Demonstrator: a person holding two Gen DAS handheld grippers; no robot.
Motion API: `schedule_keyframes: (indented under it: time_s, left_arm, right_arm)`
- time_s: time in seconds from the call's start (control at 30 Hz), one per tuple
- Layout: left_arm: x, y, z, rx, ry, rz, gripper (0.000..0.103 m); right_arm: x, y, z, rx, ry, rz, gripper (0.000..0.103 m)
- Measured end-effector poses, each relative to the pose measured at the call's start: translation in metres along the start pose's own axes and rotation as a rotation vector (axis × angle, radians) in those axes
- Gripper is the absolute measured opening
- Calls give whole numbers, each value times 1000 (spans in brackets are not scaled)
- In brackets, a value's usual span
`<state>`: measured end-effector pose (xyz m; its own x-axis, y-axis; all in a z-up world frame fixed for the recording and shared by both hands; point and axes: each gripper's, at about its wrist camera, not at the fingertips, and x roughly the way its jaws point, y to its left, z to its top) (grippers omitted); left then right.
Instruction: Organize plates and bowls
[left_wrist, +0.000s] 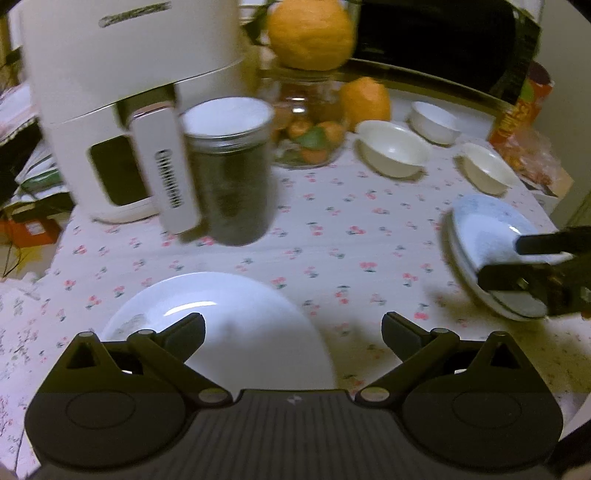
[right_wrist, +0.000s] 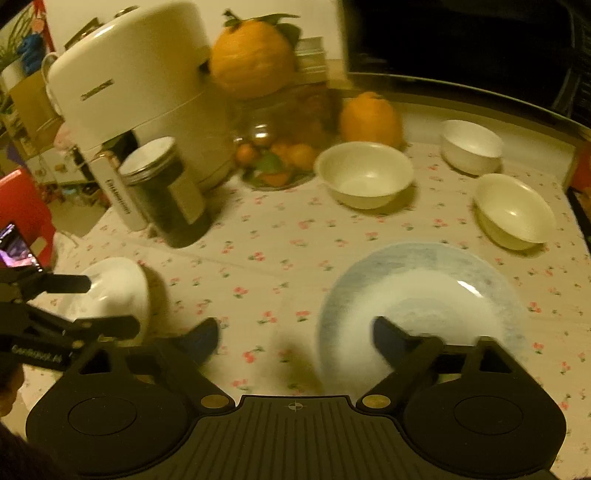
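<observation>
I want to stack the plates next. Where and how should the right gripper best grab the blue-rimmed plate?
Probably by the near rim of the blue-rimmed plate, approached low from the gripper's side: it lies flat on the tablecloth, so only its thin raised edge fits between the open right gripper fingers.

Dim, yellowish indoor light. Both views are smeared by motion blur, worst on the white appliance (left_wrist: 110, 92) and dark jar (left_wrist: 231, 166). Glare streaks mark the white plate (left_wrist: 221, 317) and blue plate (right_wrist: 424, 295). Fisheye edges bend and darken.
</observation>
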<state>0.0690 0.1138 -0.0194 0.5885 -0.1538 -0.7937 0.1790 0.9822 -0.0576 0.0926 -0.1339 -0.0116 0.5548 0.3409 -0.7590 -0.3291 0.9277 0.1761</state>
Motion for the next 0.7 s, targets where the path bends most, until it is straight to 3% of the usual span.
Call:
schedule_keyframes:
  time_s: [0.5, 0.57, 0.7]
  left_arm:
    - [-3, 70, -2, -117, 52, 93, 100]
    - [-2, 78, -3, -126, 66, 87, 97]
    - [0, 90, -7, -153, 101, 78, 81]
  right_arm:
    - [35, 69, -12, 10, 83, 166, 98]
    - [41, 77, -14, 26, 99, 181, 98]
    - [52, 89, -20, 55, 138, 203, 98]
